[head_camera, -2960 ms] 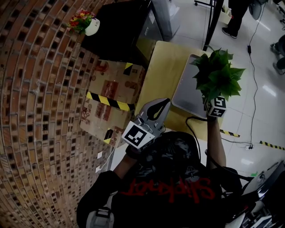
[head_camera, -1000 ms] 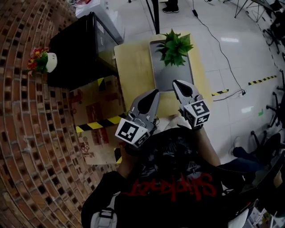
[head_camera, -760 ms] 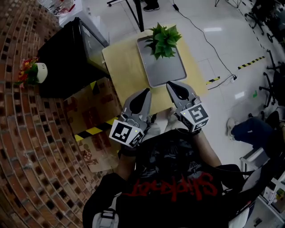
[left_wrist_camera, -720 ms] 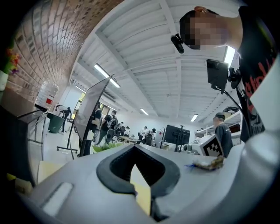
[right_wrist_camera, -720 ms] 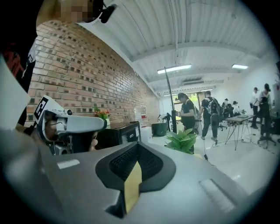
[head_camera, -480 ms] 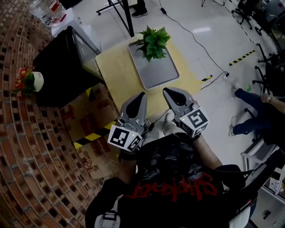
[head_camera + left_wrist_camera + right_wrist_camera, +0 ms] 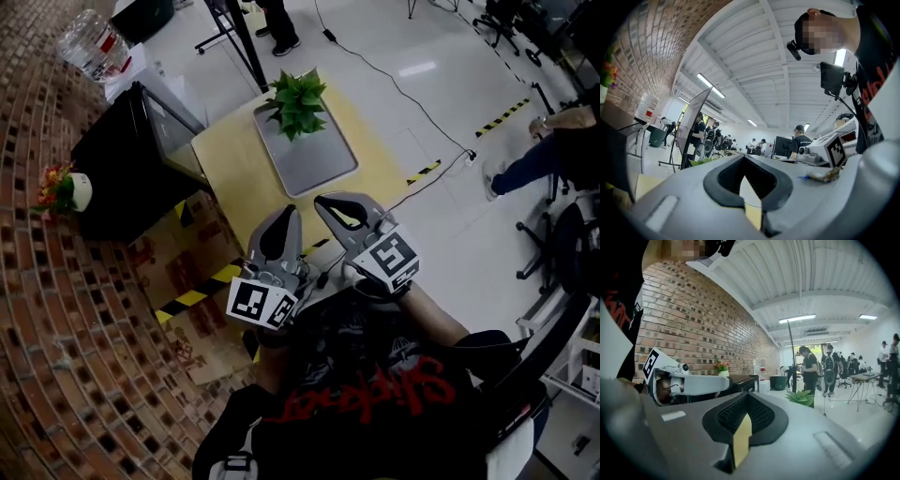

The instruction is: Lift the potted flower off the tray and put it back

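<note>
Right here in close, both tongs are held up near the person's chest, nowhere near the work. The left gripper has its jaws pressed together with nothing between them; through the gap behind the tips you see only a sliver of yellow tabletop. The right gripper is the same story, jaws closed tip to tip and empty, with its marker cube facing up beside the other one. Both point out roughly level over the near edge of the yellow table, well apart from anything on it. Move out a bit and there's the grey tray, lying flat on the table, its near half bare. At the far end of it stands the potted flower, upright, green leaves fanned out, resting inside the tray and touched by neither tool. So by my reading the job looks finished: the plant is on the tray, nobody is holding it, and the hands are clear. If a lift was due, nothing here shows one left to do; at most another round would mean reaching all the way out again. Off to the side, a black cabinet carries a small pot of red and yellow flowers, which plays no part.
</note>
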Demonstrator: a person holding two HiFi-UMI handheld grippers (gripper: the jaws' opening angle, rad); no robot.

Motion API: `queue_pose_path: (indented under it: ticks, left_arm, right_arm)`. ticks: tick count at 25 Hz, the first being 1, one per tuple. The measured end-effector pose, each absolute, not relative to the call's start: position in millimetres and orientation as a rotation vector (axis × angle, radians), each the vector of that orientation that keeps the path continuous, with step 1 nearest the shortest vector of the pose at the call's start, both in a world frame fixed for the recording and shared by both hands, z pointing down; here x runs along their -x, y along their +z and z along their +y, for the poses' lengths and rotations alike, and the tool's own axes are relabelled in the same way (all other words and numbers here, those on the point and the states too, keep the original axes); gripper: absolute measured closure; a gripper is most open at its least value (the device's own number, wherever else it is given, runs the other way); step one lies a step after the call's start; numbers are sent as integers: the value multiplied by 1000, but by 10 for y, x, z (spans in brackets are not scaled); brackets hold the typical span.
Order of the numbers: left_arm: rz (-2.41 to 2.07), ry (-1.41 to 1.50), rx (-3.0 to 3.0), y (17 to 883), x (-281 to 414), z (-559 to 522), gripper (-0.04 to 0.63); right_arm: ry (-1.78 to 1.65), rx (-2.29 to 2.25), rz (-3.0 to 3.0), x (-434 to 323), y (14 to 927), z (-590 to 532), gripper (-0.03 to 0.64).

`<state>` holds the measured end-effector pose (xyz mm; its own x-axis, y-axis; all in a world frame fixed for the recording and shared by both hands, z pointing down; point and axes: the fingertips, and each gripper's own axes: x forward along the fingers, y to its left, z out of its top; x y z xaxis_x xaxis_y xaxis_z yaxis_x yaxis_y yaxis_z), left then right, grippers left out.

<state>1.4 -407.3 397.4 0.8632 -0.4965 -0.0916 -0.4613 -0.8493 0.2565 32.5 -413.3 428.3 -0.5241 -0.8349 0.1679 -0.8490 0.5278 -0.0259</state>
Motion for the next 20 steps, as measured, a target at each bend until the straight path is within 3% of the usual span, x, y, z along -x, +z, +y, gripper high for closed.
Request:
queue_pose_path:
  ticks: [20]
  left_arm:
    - [-889,-222,-2805,3895,326,-4119,594]
  right_arm:
    - [177,-1435,-2659,-282,4232,-4234,615]
